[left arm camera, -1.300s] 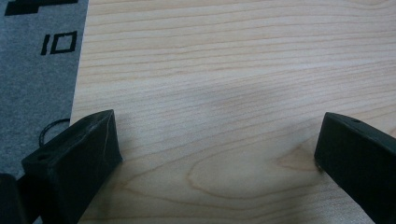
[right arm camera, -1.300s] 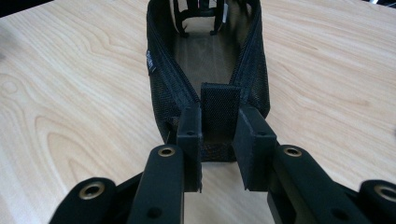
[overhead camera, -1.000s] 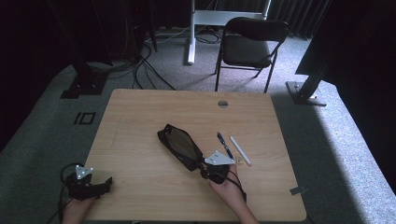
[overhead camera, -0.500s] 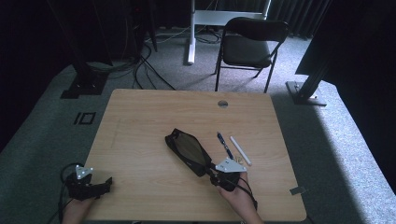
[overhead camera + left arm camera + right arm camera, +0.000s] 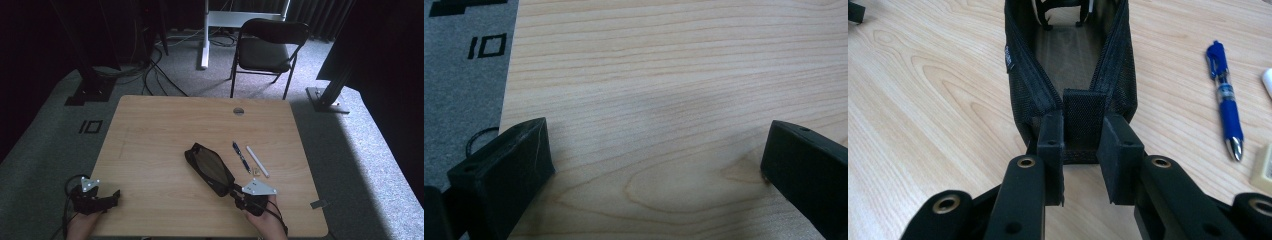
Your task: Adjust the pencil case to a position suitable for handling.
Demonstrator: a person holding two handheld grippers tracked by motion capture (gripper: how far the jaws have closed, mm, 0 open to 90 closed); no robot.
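The wooden surface (image 5: 165, 130) takes up the middle of the high view, standing on grey carpet (image 5: 50, 130) with a black folding chair (image 5: 267, 47) beyond its far edge. On the surface, right of centre, lies a black mesh pencil pouch (image 5: 209, 167), set diagonally with its near end pointing toward the person's right hand. In the right gripper view the pouch (image 5: 1068, 65) is open along its top, the zip edges spread apart and the inside partly in shadow. The right tool (image 5: 239, 191) sits at that near end; seen from its own camera, the right tool (image 5: 1083, 150) has its jaws drawn close on either side of the small fabric tab (image 5: 1084, 117) at the pouch's end, pinching it. The left tool (image 5: 111, 196) rests at the near left corner of the surface, well apart from the pouch, and its jaws stand wide apart over bare wood (image 5: 664, 100) with nothing between them. Just to the right of the pouch lie a blue pen (image 5: 241, 156) and, beside it, a white pen-like stick (image 5: 257, 161), roughly parallel. A tiny pale object (image 5: 256, 171) sits near their near ends, too small to identify.
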